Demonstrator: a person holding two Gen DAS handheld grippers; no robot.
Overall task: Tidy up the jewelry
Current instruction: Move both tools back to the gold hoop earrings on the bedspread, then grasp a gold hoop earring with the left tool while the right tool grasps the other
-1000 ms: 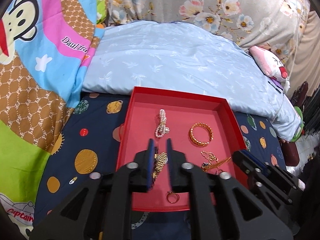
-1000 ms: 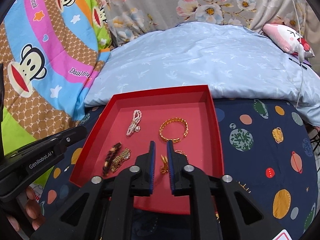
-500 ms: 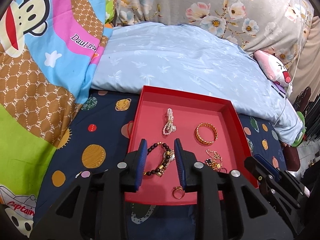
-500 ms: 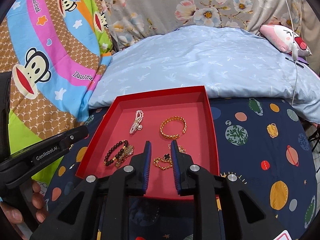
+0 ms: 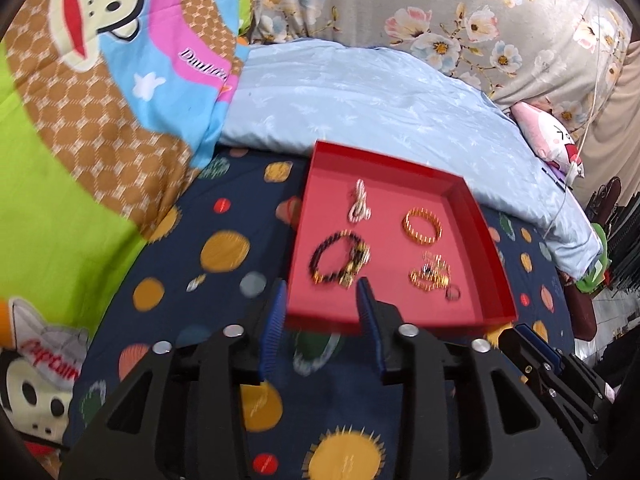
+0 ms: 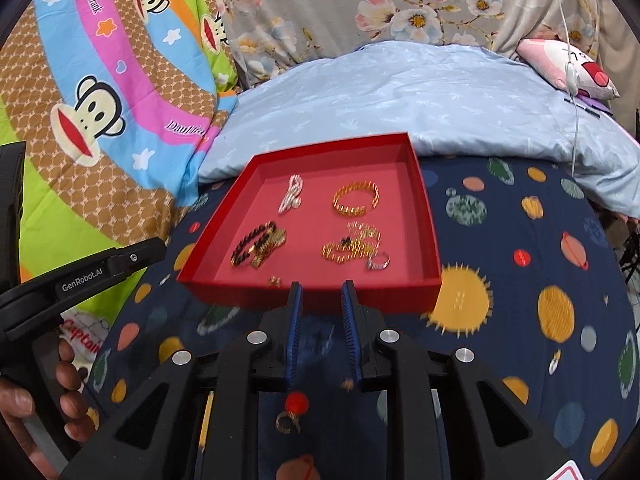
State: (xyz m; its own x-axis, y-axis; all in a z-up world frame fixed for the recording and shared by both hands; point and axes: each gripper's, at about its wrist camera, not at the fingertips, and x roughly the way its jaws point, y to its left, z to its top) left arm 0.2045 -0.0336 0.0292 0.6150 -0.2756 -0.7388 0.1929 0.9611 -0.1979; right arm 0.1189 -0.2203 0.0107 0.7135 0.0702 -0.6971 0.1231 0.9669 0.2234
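A red tray [image 5: 420, 320] [image 6: 384, 295] lies on the navy planet-print sheet. It holds a pearl piece [image 5: 359, 207] [image 6: 291, 198], a gold bangle [image 5: 422, 226] [image 6: 356, 200], a dark bead bracelet tangled with a gold band [image 5: 340, 259] [image 6: 258, 245], a gold chain [image 5: 430, 274] [image 6: 352, 246], a silver ring [image 6: 378, 262] and a small gold ring [image 6: 274, 280]. My left gripper [image 5: 321, 292] hangs just short of the tray's near wall, its jaws opening with nothing between them. My right gripper [image 6: 321, 292] stands open and empty at the near wall too.
A light blue quilt [image 6: 400, 92] bulges behind the tray, and a monkey-print blanket [image 5: 100, 120] rises on the left. A pink plush toy [image 6: 576, 68] and a white cable sit at the back right. A hand [image 6: 60, 392] grips the left tool's handle.
Both grippers let go of their jewelry, the left its bead bracelet and gold band, the right its gold chain. Both then drew back out of the tray to its near edge.
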